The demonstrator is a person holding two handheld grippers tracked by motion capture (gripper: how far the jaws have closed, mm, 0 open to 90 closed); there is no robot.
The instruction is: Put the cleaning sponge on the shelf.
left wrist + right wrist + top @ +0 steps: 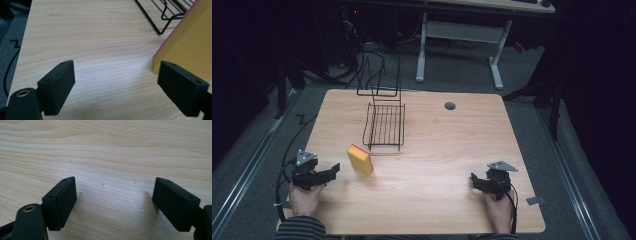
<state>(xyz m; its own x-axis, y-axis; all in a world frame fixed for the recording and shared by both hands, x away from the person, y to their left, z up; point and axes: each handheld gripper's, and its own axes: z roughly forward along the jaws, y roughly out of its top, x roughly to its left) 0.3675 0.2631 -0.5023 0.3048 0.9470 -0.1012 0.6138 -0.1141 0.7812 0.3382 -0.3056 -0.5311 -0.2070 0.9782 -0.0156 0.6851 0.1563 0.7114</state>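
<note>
Here, a yellow sponge (360,159) with a pink edge stands on the wooden surface (437,150), just in front of a black wire rack (384,125) and near its lower left corner. The left gripper (330,172) rests at the surface's near left edge, held by a hand (304,197), its fingers (57,86) spread wide with the sponge just beside the right one. The right gripper (476,181) sits near the right front corner, well apart from the sponge, its fingers (61,202) also spread over bare wood.
</note>
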